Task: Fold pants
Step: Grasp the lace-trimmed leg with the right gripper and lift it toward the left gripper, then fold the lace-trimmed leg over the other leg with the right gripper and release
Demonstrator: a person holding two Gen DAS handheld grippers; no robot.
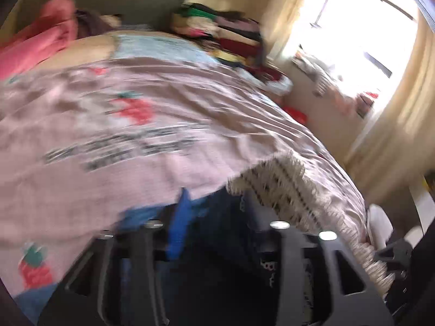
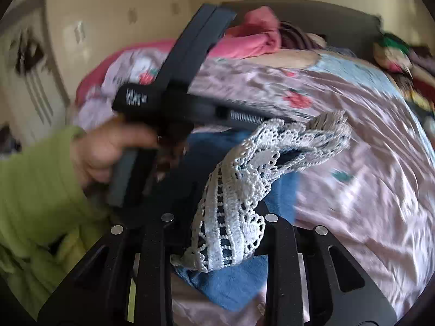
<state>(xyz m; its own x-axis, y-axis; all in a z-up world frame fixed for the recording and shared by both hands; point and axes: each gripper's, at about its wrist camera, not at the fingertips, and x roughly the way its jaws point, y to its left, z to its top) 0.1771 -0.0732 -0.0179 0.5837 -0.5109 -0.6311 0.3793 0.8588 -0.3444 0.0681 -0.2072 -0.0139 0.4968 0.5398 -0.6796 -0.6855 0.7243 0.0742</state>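
Daylight floods in from the window (image 1: 350,35), which is blown out to pure white glare in the left wrist view. Both views are smeared by motion blur, and fisheye distortion curves the bed cover (image 2: 353,141) toward dark vignetted corners.

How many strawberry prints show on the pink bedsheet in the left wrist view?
3 clearly. One strawberry mid-sheet above the black lettering, one at the lower left edge, one small farther up toward the pillows. The bedsheet is blurred, and cloth may hide more.

Both wrist cams close, angled down; share pink bedspread (image 1: 163,103), prob. blurred.
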